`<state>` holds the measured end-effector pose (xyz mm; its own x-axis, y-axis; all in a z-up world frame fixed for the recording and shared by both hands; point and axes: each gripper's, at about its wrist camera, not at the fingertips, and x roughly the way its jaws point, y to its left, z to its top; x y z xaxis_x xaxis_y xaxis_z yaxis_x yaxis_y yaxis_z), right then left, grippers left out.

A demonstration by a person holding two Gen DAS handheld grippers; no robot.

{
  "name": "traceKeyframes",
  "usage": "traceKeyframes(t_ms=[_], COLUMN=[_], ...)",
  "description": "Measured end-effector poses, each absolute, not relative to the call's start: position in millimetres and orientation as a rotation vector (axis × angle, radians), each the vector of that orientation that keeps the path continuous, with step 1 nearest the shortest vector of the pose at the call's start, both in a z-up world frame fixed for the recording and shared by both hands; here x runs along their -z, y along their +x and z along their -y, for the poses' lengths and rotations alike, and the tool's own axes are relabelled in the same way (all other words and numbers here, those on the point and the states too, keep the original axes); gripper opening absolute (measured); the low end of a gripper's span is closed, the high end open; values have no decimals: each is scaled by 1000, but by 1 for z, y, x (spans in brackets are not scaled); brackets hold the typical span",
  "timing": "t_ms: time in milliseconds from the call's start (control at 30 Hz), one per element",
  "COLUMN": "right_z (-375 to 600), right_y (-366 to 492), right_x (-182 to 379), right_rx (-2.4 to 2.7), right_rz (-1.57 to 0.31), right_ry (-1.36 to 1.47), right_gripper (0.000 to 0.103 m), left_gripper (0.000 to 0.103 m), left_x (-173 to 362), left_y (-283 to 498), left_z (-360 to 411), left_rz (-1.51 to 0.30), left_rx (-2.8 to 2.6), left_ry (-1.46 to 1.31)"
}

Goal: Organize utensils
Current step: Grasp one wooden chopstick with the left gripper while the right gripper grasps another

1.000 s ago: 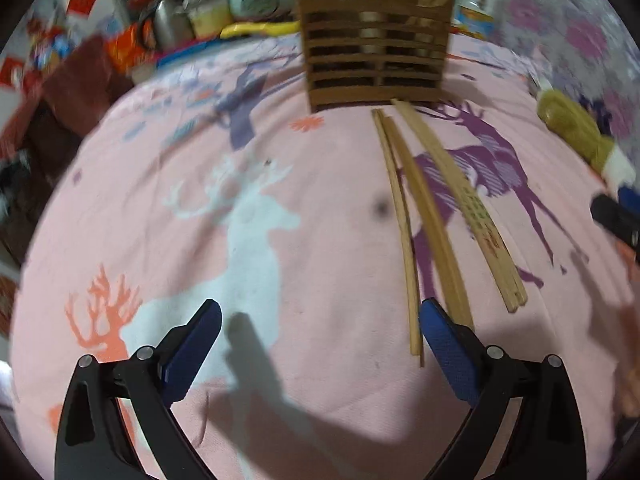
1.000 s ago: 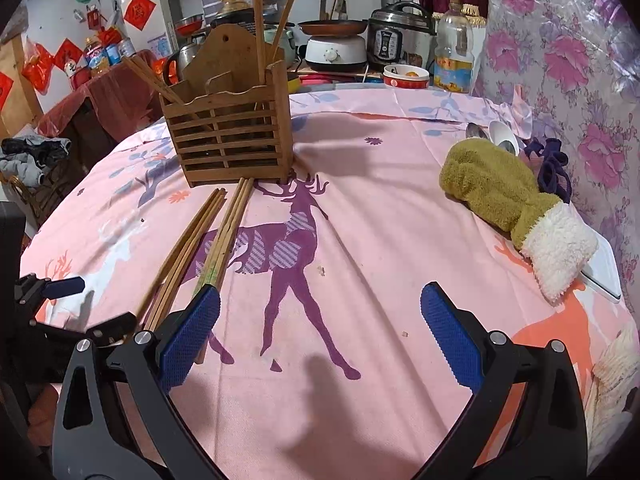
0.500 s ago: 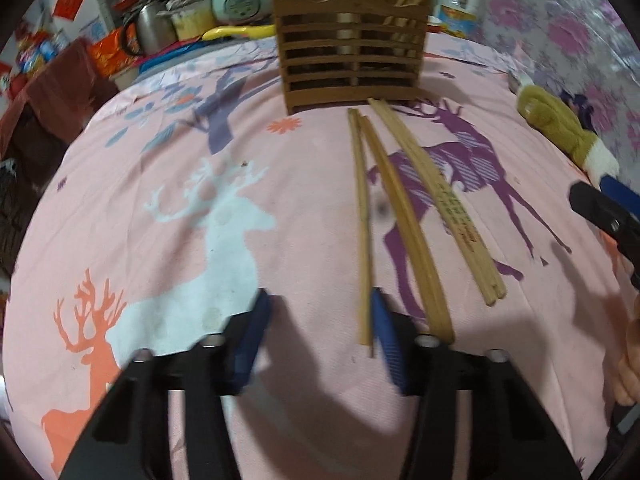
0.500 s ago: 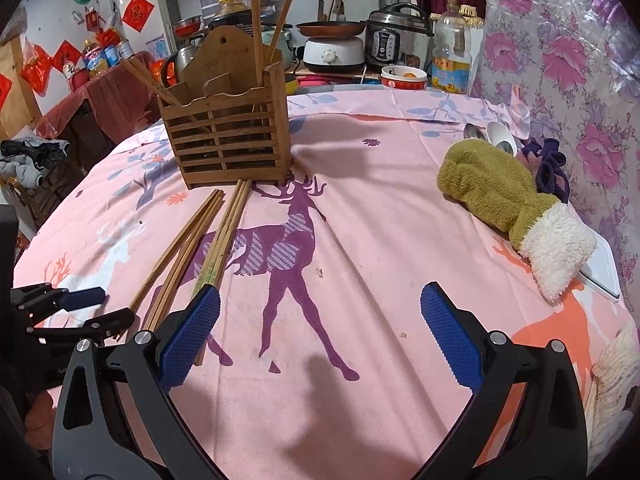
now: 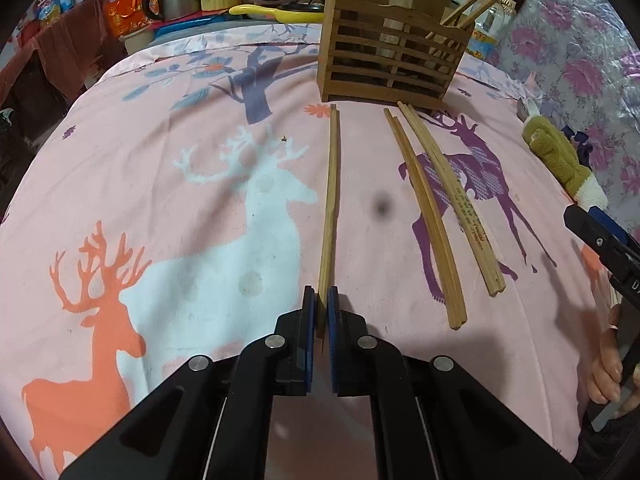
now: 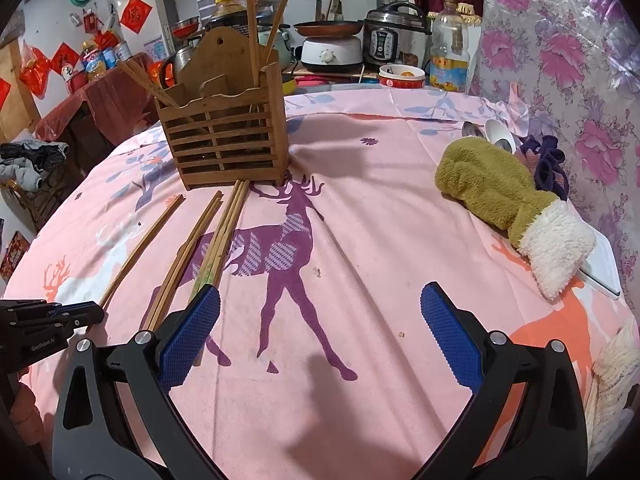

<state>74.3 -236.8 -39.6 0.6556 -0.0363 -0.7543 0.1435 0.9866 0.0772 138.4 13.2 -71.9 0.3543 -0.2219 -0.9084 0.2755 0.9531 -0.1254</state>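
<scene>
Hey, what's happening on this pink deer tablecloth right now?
A person is tidying chopsticks into the slatted wooden utensil holder. The left gripper has just closed its fingers on the near end of one pair of wooden chopsticks, lying apart from the other chopsticks on the cloth. The right gripper hangs open, holding nothing.

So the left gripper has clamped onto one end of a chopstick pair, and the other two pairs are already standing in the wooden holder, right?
Not quite. The left gripper is shut on the near end of one chopstick pair, but the other two pairs lie flat on the tablecloth in front of the wooden holder, as the left wrist view shows. Different chopsticks stand in the holder.
</scene>
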Motion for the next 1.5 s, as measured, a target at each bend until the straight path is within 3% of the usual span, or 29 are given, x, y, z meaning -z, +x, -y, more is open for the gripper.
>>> traceKeyframes(t_ms=[133, 267, 333, 400, 567, 633, 700, 833, 1033, 1133, 1200, 1233, 1267, 1333, 1400, 1433, 1500], right_z=[234, 217, 204, 191, 162, 169, 180, 211, 198, 191, 186, 184, 183, 187, 193, 195, 202], right_y=[77, 84, 85, 84, 78, 80, 81, 84, 83, 83, 85, 84, 84, 83, 82, 81, 77], right_x=[45, 61, 69, 74, 79, 78, 73, 69, 69, 73, 78, 78, 78, 77, 75, 73, 63], right_rx=[35, -139, -187, -201, -200, -196, -125, -83, -127, -140, -138, -141, -147, -159, -157, -150, -153], right_rz=[-891, -1002, -1052, -1067, -1054, -1060, -1034, -1040, -1036, -1044, -1061, -1055, -1055, -1063, -1061, -1052, -1012], right_ry=[161, 183, 142, 85, -84, -60, -54, 72, 37, 16, -7, -11, -9, 21, 52, 61, 94], right_gripper=[96, 76, 71, 70, 67, 67, 53, 52, 52, 41, 27, 24, 8, 7, 7, 7, 7], left_gripper=[7, 8, 9, 16, 52, 53, 53, 53, 53, 53, 53, 53, 52, 43, 26, 10, 6], left_x=[72, 72, 72, 72, 73, 74, 74, 74, 73, 73, 74, 74, 74, 73, 73, 72, 71], left_y=[137, 139, 140, 140, 137, 136, 137, 139, 138, 138, 137, 136, 136, 134, 132, 131, 131], left_z=[-10, -12, -13, -13, -4, -1, -4, -10, -9, -8, -7, -6, -5, -4, -3, -3, -4], left_rz=[-1157, -1159, -1162, -1162, -1144, -1139, -1141, -1147, -1146, -1145, -1142, -1141, -1139, -1134, -1131, -1133, -1136], left_rx=[309, 309, 311, 315, 284, 268, 268, 267, 263, 261, 258, 258, 260, 270, 284, 298, 316], left_ry=[81, 72, 62, 61, 129, 151, 146, 116, 123, 128, 137, 143, 148, 152, 151, 141, 120])
